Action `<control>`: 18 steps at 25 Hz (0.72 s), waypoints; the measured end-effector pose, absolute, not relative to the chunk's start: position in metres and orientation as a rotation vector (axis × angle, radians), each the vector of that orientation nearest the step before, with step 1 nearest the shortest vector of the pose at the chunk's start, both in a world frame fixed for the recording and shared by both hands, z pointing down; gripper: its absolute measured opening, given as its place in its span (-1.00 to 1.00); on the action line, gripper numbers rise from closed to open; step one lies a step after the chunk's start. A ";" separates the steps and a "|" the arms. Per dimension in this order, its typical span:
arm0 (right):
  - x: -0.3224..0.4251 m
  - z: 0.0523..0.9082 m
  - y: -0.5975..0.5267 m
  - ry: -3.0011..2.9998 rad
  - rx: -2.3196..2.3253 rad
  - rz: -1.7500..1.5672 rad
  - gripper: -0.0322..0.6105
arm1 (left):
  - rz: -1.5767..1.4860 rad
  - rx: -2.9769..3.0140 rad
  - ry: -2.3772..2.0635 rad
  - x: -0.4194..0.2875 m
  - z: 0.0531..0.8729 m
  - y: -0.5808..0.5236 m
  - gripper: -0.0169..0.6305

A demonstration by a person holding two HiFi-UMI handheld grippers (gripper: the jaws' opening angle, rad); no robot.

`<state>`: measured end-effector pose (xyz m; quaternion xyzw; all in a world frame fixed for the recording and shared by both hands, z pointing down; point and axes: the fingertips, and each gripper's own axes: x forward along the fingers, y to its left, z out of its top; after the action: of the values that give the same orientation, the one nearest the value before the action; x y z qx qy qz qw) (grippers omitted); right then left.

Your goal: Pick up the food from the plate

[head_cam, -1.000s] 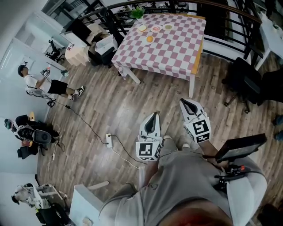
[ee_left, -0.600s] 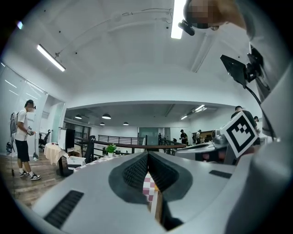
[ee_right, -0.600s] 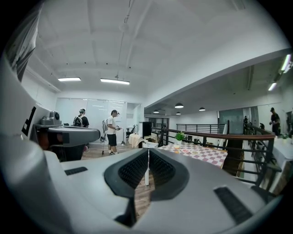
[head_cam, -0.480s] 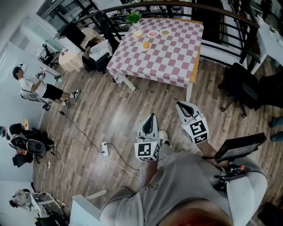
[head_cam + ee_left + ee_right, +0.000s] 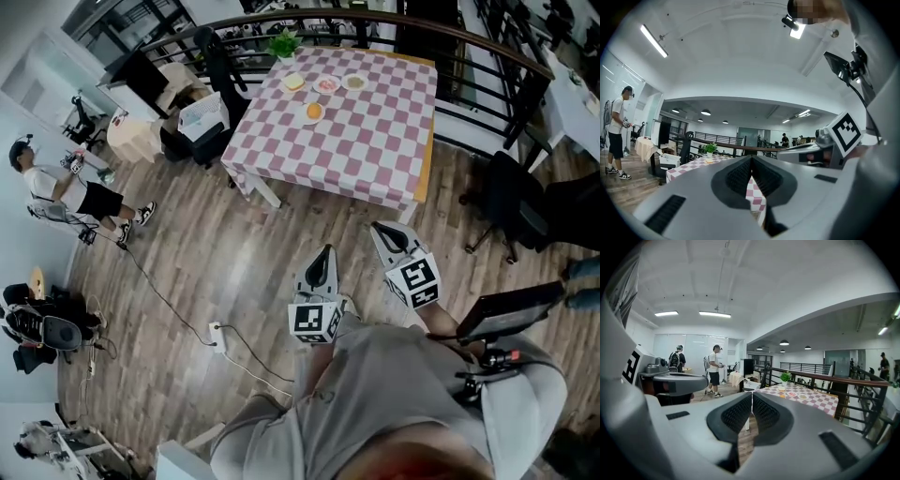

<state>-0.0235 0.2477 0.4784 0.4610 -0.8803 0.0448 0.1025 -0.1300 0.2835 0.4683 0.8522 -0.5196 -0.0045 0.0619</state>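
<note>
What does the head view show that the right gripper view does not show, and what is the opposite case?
Only the head view: the power strip on the wood floor and the black chair.
Only the right gripper view: the ceiling lights and the ribbed pads of the right tool, closed together with nothing between them.
Both: the checkered table, its plant, the food and the left tool.
</note>
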 end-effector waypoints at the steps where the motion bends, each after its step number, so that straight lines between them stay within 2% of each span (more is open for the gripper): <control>1: -0.032 0.478 0.237 -2.596 1.360 0.131 -0.85 | -0.019 2.575 -1.564 -0.138 0.469 0.274 -0.92; 9: -0.083 0.480 0.170 -2.559 1.434 0.118 -0.85 | -0.024 2.614 -1.500 -0.200 0.487 0.198 -0.92; 18: -0.072 0.506 0.133 -2.421 1.528 0.221 -0.85 | -0.007 2.690 -1.427 -0.215 0.488 0.134 -0.91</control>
<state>-0.0723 0.1333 0.5059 0.5272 -0.8355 0.0761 0.1348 -0.2151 0.1340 0.4884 0.8823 -0.4682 -0.0021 0.0483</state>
